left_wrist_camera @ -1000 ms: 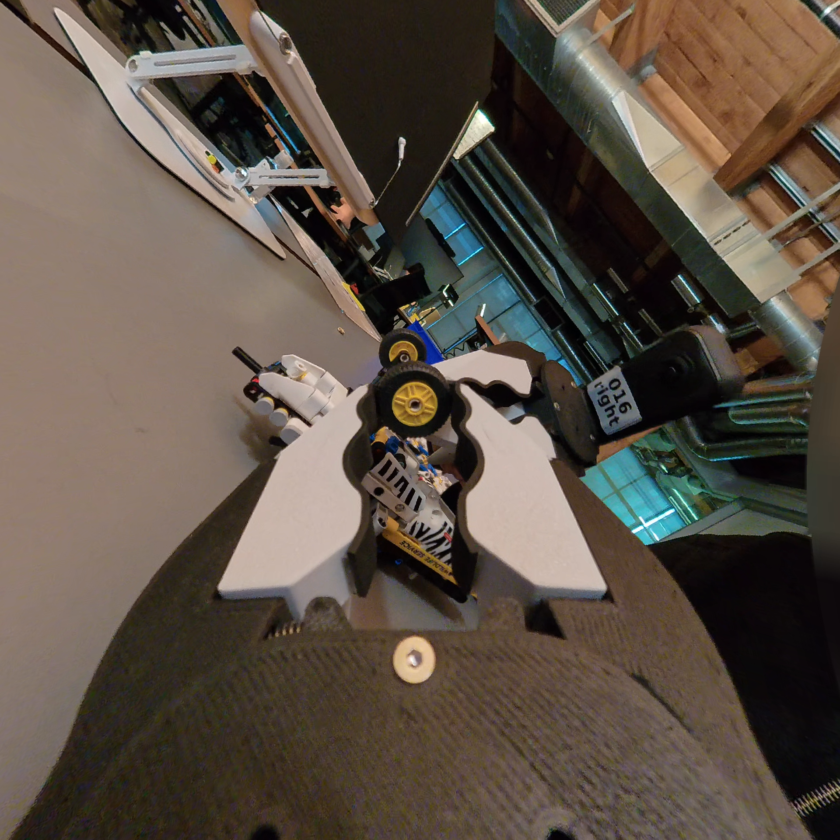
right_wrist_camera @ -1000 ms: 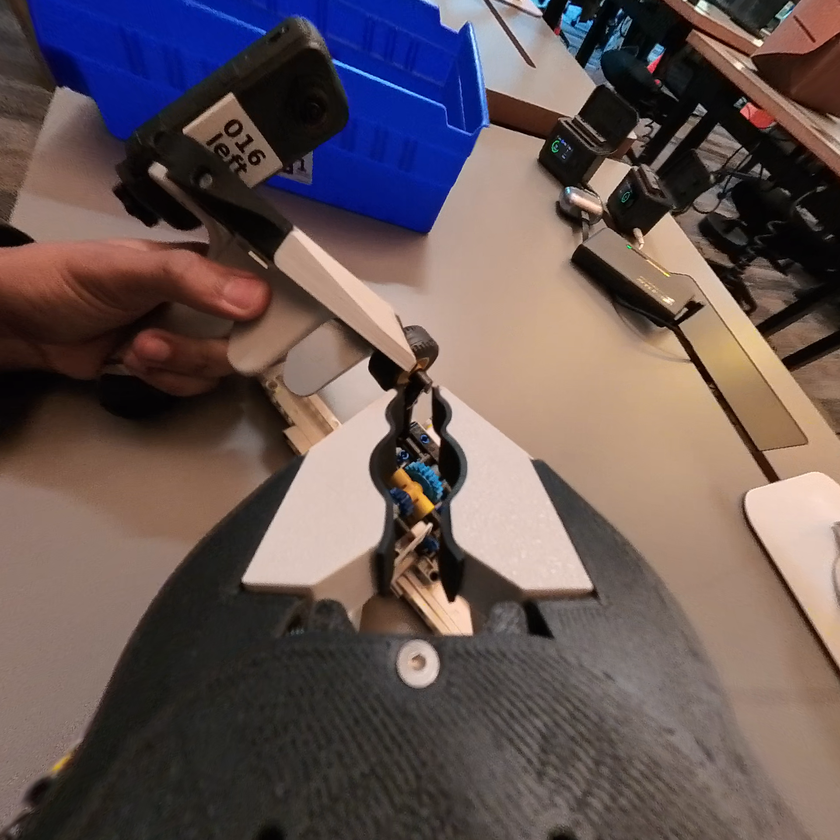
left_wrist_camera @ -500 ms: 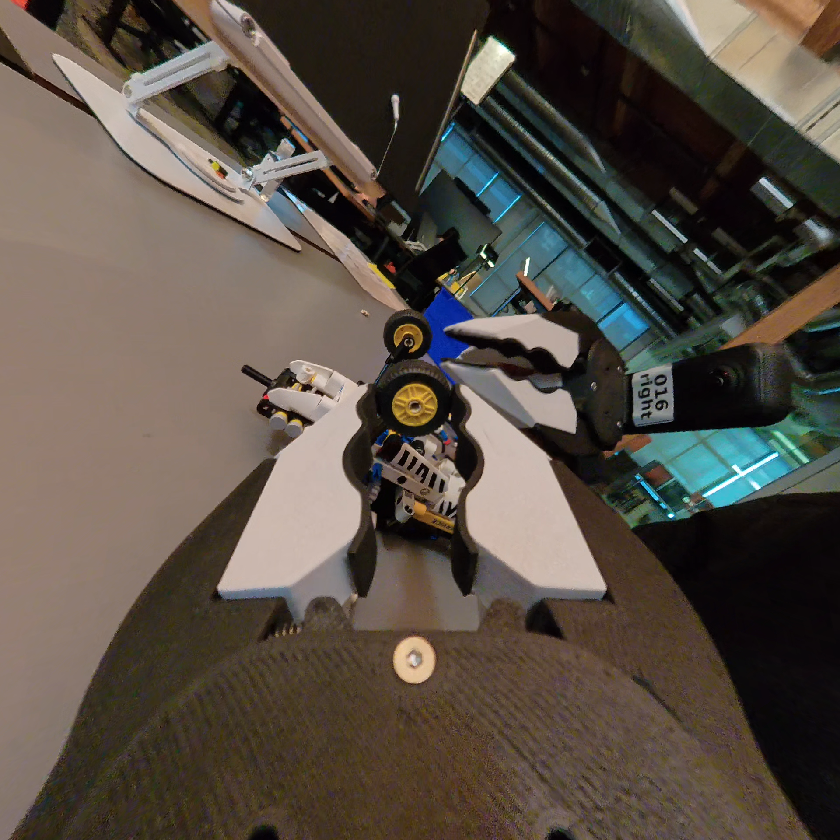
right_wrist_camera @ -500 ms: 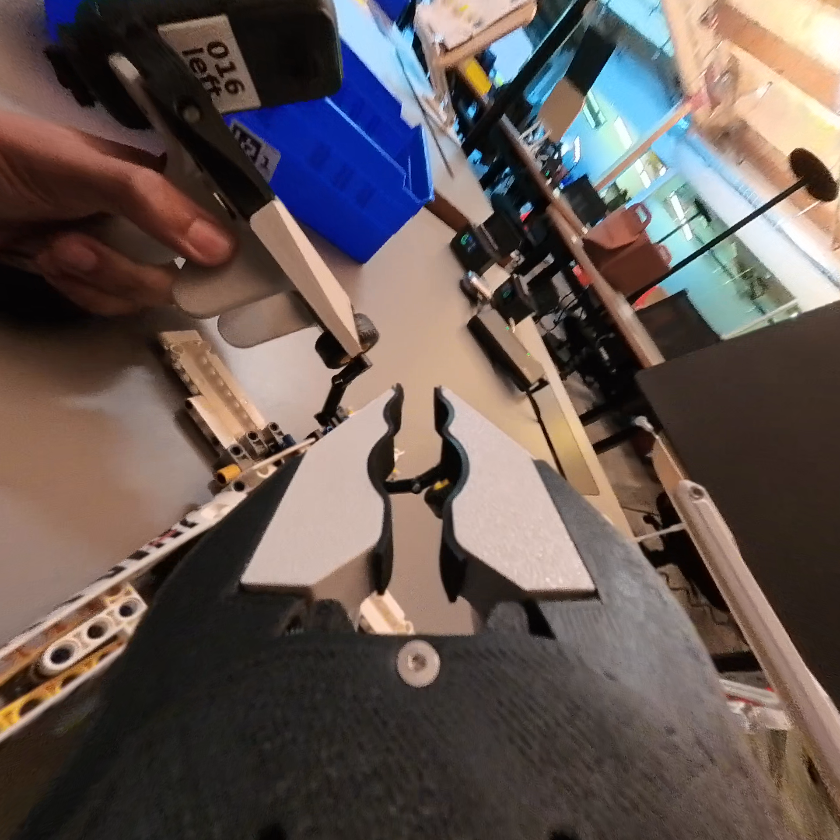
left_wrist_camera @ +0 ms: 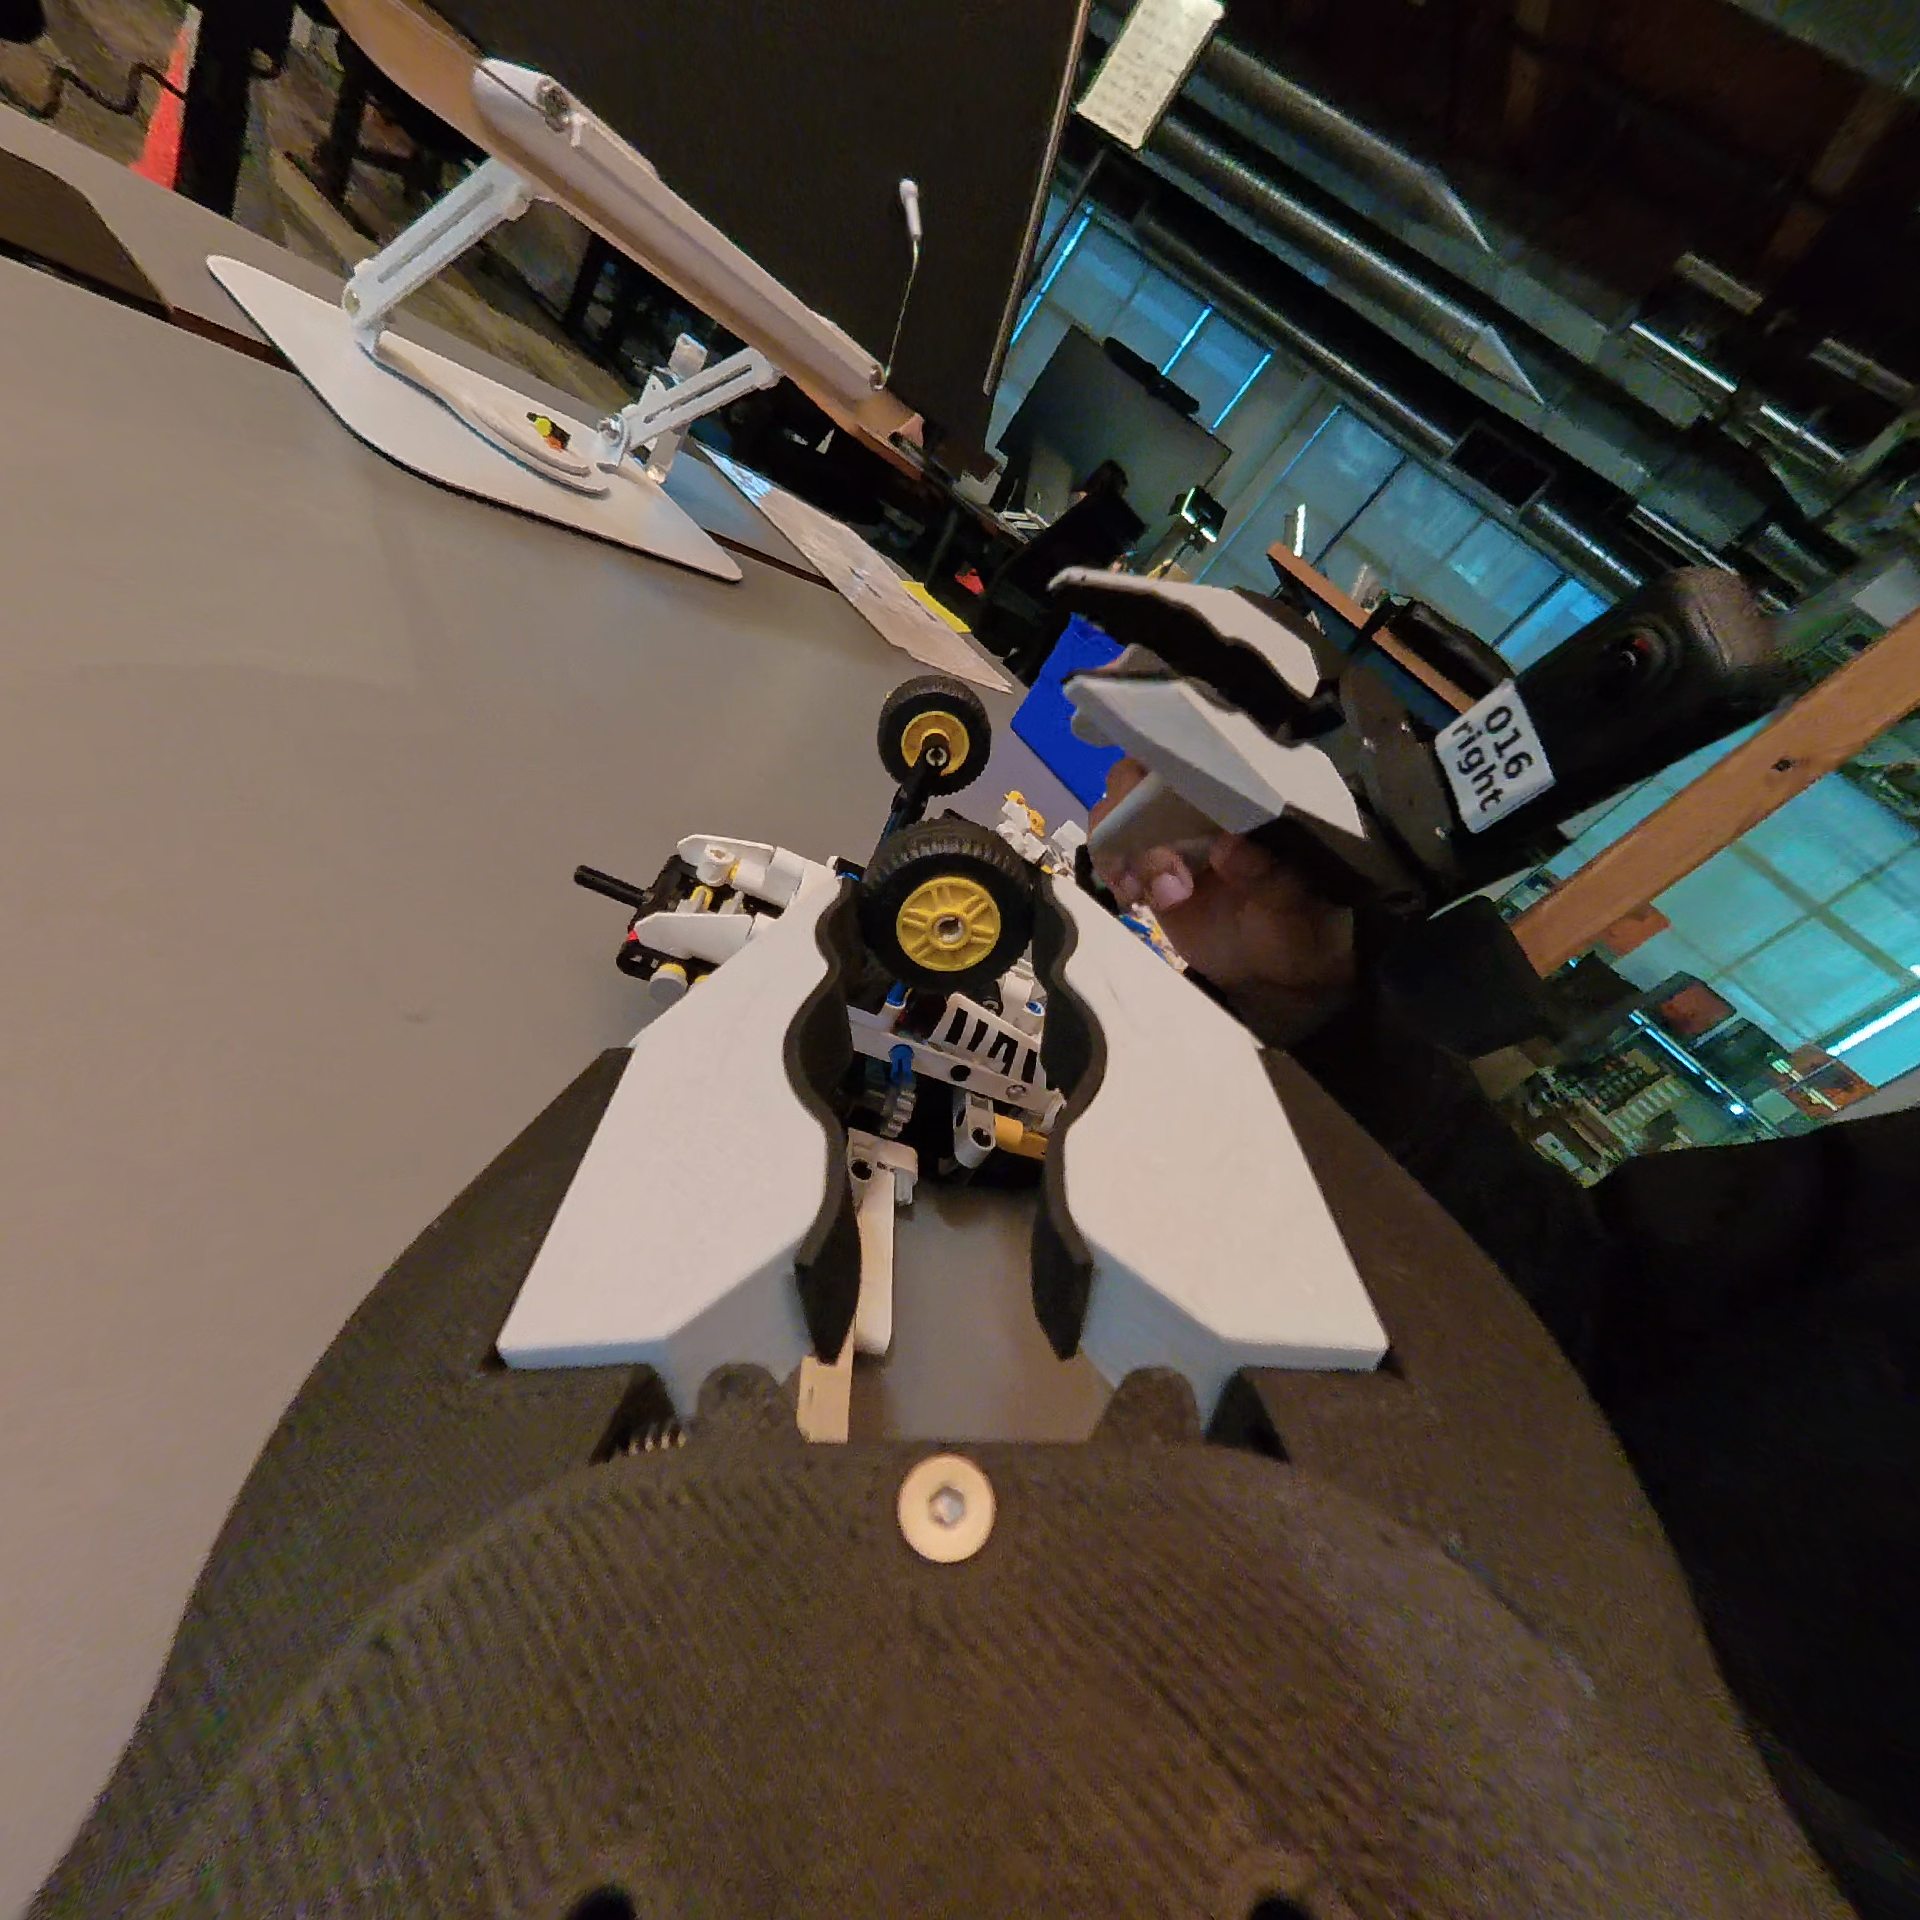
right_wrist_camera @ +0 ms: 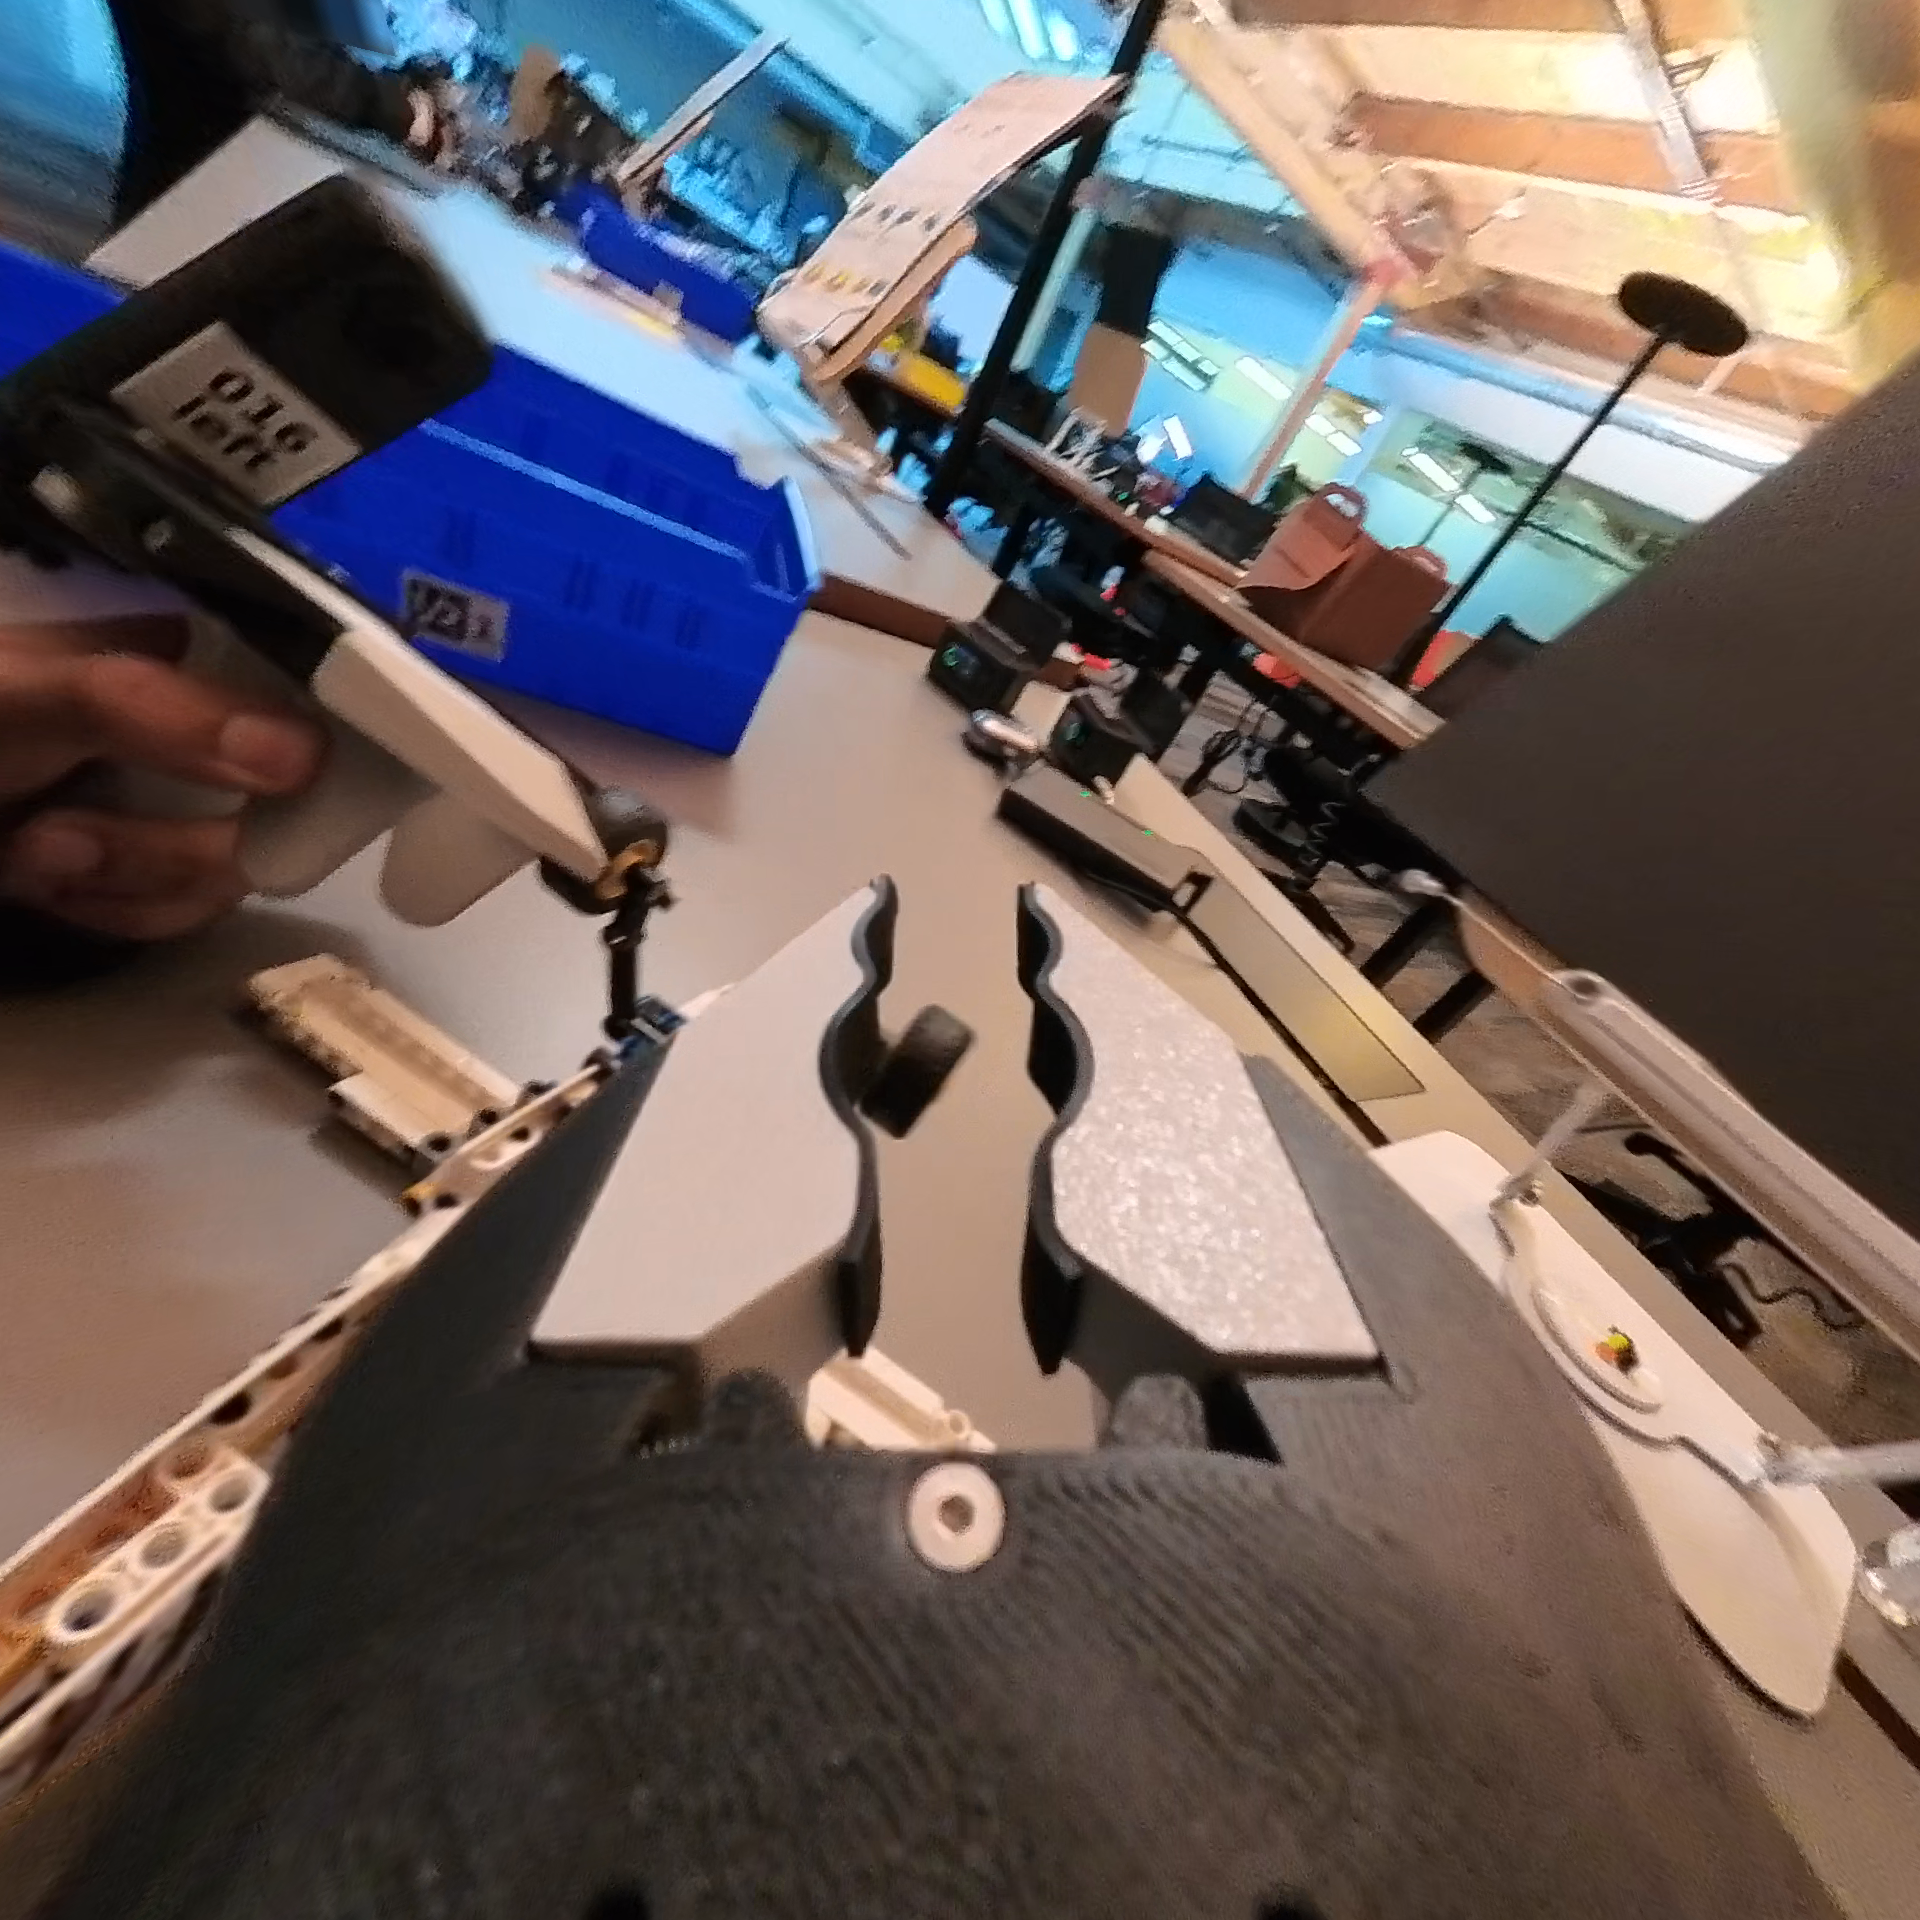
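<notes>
In my left gripper point(left_wrist_camera: 943, 925) the fingers are closed on a black wheel with a yellow hub point(left_wrist_camera: 948, 912), part of a white toy car point(left_wrist_camera: 961, 1049); both pads press it. A second wheel point(left_wrist_camera: 932, 734) stands beyond on a thin axle. My right gripper point(right_wrist_camera: 954, 914) is open and holds nothing, raised just beside. Farther on the grey table point(left_wrist_camera: 312, 727) lie a white brick piece point(left_wrist_camera: 707, 899) and a blue bin point(right_wrist_camera: 582, 582).

The whole right wrist view is smeared with motion. A dark wheel point(right_wrist_camera: 914, 1065) between the right hand-held gripper point(right_wrist_camera: 956, 914) fingers is too blurred to tell if it touches them. The brick beam point(right_wrist_camera: 156, 1496) runs off the left edge. The left hand-held gripper point(left_wrist_camera: 940, 925) hides most of the toy vehicle point(left_wrist_camera: 956, 1049).
</notes>
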Demonstrator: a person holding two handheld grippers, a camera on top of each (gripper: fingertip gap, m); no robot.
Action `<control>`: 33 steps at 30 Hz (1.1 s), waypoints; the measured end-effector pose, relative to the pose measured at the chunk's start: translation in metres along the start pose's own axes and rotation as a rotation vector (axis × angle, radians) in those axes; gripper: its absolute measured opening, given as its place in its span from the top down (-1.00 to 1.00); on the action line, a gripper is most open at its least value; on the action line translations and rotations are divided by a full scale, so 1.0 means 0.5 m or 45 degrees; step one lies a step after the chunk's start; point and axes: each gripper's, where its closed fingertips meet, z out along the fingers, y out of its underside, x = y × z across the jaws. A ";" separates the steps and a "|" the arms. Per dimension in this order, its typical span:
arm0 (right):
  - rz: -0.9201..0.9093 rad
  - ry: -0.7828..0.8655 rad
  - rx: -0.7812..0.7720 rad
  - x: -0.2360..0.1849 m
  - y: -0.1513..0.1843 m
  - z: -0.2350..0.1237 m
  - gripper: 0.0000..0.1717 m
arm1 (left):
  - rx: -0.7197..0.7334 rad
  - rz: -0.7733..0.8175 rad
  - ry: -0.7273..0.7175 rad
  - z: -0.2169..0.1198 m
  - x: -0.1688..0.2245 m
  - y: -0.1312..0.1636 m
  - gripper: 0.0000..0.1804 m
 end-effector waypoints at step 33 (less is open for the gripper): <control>0.273 -0.244 0.205 -0.111 -0.057 0.012 1.00 | 0.041 -0.307 0.078 0.020 -0.049 -0.038 0.69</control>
